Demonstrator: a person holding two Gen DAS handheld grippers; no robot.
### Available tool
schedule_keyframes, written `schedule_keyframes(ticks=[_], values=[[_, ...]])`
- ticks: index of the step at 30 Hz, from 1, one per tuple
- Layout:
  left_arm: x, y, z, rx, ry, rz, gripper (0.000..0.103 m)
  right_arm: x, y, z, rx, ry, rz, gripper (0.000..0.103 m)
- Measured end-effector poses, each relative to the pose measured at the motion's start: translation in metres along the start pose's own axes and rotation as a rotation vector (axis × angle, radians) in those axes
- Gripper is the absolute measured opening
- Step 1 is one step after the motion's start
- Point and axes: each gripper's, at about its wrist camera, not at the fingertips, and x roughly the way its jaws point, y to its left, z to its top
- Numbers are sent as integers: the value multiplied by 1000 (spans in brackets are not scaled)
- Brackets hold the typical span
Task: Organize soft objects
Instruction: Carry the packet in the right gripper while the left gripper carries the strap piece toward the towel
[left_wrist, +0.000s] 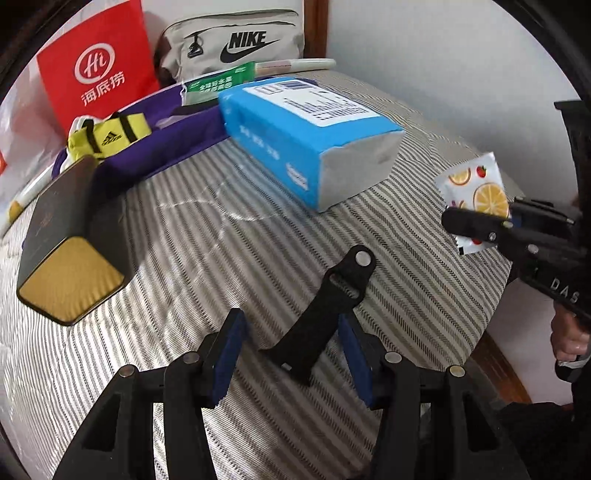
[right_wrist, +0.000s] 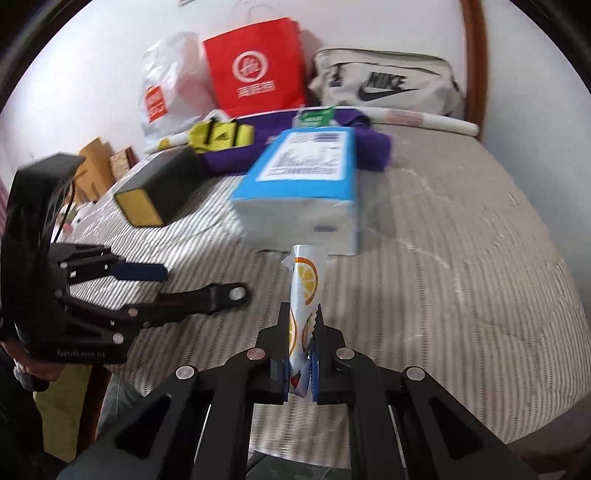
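Note:
My right gripper is shut on a white snack packet printed with orange slices and holds it upright above the striped bed; the packet also shows in the left wrist view. My left gripper is open, with a black strap lying on the bed between its blue pads. In the right wrist view the left gripper hangs at the left over the same black strap.
A blue tissue pack lies mid-bed. A black-and-gold box sits left. Purple cloth, a yellow Adidas pouch, a red paper bag and a grey Nike bag lie at the back by the wall.

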Motion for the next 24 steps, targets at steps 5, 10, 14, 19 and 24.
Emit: schedule_keyframes(ticks=[5, 10, 14, 19, 24], values=[[-3, -4, -3, -25, -1, -8, 33, -1, -5, 1, 15, -10, 4, 8], [-10, -8, -13, -11, 11, -60, 30, -2, -5, 0, 11, -10, 13, 8], [-7, -10, -9, -3, 9, -74, 36, -1, -5, 0, 12, -10, 20, 8], [-6, -12, -9, 11, -9, -35, 23, -3, -1, -1, 0, -11, 23, 8], [-5, -10, -8, -13, -14, -40, 24, -1, -3, -2, 4, -1, 26, 8]])
